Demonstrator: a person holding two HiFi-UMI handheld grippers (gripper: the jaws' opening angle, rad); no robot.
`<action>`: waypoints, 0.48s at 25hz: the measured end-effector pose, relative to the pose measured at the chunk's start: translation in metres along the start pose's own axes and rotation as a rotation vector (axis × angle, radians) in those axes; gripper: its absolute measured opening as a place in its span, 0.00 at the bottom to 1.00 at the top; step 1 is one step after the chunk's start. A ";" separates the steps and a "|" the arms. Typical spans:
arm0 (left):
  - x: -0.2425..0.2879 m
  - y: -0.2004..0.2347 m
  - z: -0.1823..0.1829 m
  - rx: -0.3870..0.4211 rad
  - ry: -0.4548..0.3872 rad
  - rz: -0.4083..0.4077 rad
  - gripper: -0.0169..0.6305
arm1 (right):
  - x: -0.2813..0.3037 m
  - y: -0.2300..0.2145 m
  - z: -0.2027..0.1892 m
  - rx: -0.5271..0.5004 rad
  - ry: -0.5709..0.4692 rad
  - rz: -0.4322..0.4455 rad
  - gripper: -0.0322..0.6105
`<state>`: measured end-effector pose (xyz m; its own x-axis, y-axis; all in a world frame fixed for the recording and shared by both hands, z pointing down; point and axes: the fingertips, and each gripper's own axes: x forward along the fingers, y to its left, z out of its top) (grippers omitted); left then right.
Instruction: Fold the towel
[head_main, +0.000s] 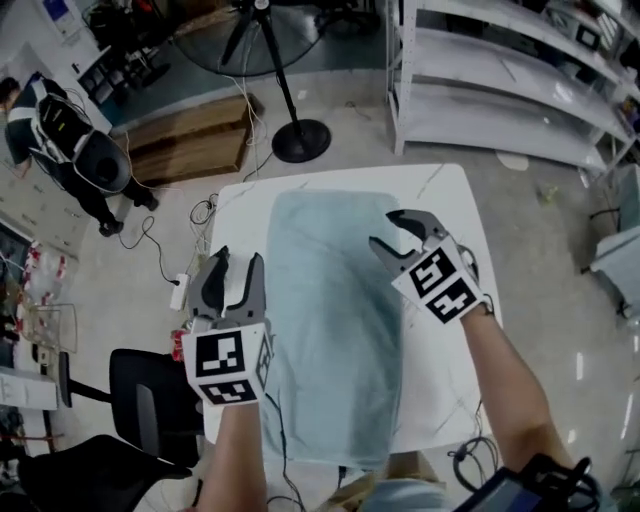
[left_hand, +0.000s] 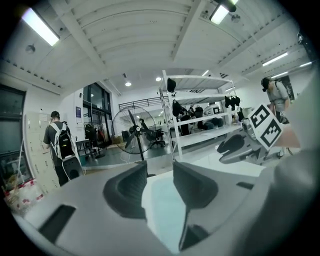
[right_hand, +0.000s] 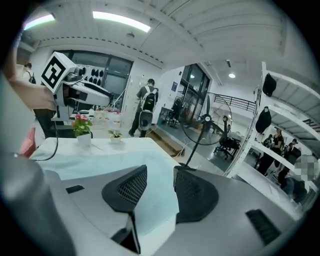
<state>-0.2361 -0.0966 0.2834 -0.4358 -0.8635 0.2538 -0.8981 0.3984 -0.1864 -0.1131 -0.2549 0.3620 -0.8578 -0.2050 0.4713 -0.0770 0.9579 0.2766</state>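
By the towel's left edge the left claw hangs with its jaws apart and nothing between them. The pale blue towel lies flat, a long strip down the white surface, its near end drooping over the edge. The right claw, also apart and empty, hovers over the right side. The towel looks to be folded lengthwise, and I'd say the crosswise folds remain.

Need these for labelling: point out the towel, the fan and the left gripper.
towel (head_main: 330, 340), head view, middle of the cloth
fan (head_main: 301, 140), head view, its round base
left gripper (head_main: 240, 258), head view, between its fingers
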 end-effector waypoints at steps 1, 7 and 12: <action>-0.022 -0.006 0.005 0.003 -0.023 0.001 0.23 | -0.014 0.014 0.004 0.000 -0.009 0.006 0.32; -0.134 -0.032 -0.017 0.041 -0.027 0.048 0.05 | -0.088 0.126 -0.001 0.007 -0.034 0.100 0.16; -0.200 -0.060 -0.127 0.003 0.131 -0.014 0.05 | -0.124 0.241 -0.045 0.017 0.033 0.232 0.10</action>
<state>-0.1021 0.0918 0.3647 -0.4277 -0.8209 0.3785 -0.9039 0.3857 -0.1849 -0.0024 -0.0074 0.4077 -0.8365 0.0151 0.5477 0.1119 0.9833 0.1437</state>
